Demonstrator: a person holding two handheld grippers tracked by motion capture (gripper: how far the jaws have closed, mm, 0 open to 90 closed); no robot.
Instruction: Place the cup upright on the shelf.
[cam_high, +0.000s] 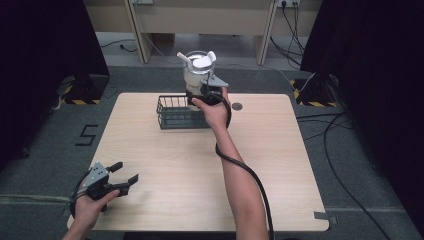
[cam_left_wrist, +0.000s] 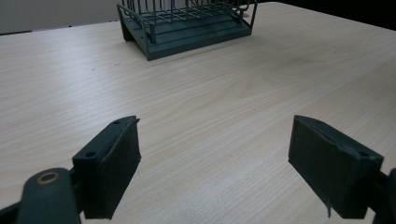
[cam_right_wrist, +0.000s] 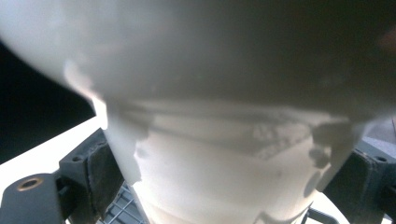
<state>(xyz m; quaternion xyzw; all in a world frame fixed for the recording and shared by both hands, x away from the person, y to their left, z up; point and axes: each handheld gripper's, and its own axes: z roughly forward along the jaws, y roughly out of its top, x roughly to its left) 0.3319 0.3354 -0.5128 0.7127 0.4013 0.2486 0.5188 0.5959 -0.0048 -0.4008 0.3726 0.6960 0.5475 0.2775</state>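
Observation:
A white cup-shaped vessel (cam_high: 196, 77) with a wide clear top holding white pieces is held up above the right end of a dark wire basket (cam_high: 172, 114). My right gripper (cam_high: 201, 93) is shut on its lower body; in the right gripper view the white vessel (cam_right_wrist: 224, 154) sits pinched between both pads (cam_right_wrist: 100, 175). My left gripper (cam_high: 125, 172) rests near the table's front left corner, open with nothing between its jaws. In the left gripper view, my left gripper (cam_left_wrist: 215, 163) points across bare wood toward the basket (cam_left_wrist: 187, 23) far ahead.
The light wooden table (cam_high: 165, 170) has a small dark round hole (cam_high: 237, 106) right of the basket. A black cable (cam_high: 250, 175) trails along the right forearm. Cables and taped markers lie on the grey floor around the table.

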